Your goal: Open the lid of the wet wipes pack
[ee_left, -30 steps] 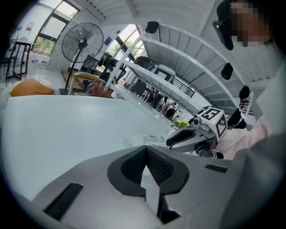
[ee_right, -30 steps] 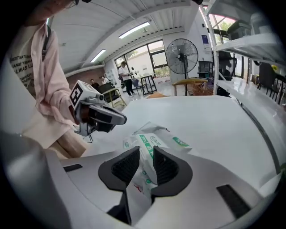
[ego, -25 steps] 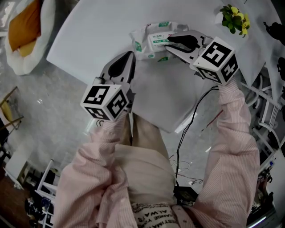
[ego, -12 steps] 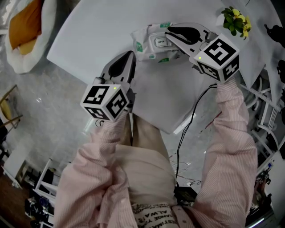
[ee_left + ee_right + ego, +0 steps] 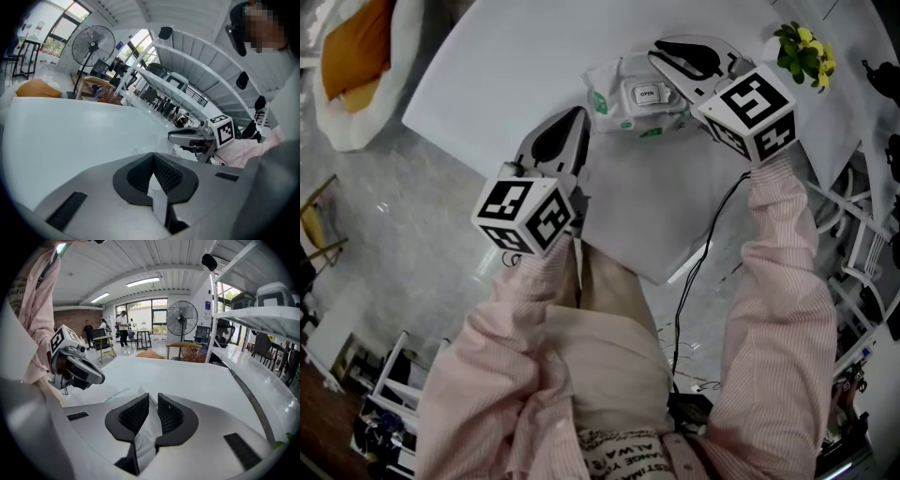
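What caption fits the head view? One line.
Wet wipes pack, lid closed, on table; right gripper over its end, jaws just closed further, empty; left gripper shut.

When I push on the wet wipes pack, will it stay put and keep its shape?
The wet wipes pack looks soft: its film is crinkled at the ends, so it will probably dent under pressure. It lies flat on the smooth white table, so a push would likely slide it rather than tip it. Its lid looks stiffer.

The head view looks steeply down on the tabletop (image 5: 516, 66); cameras on the left tool (image 5: 577, 114) and right tool (image 5: 661, 52) look low across it, each seeing the other.
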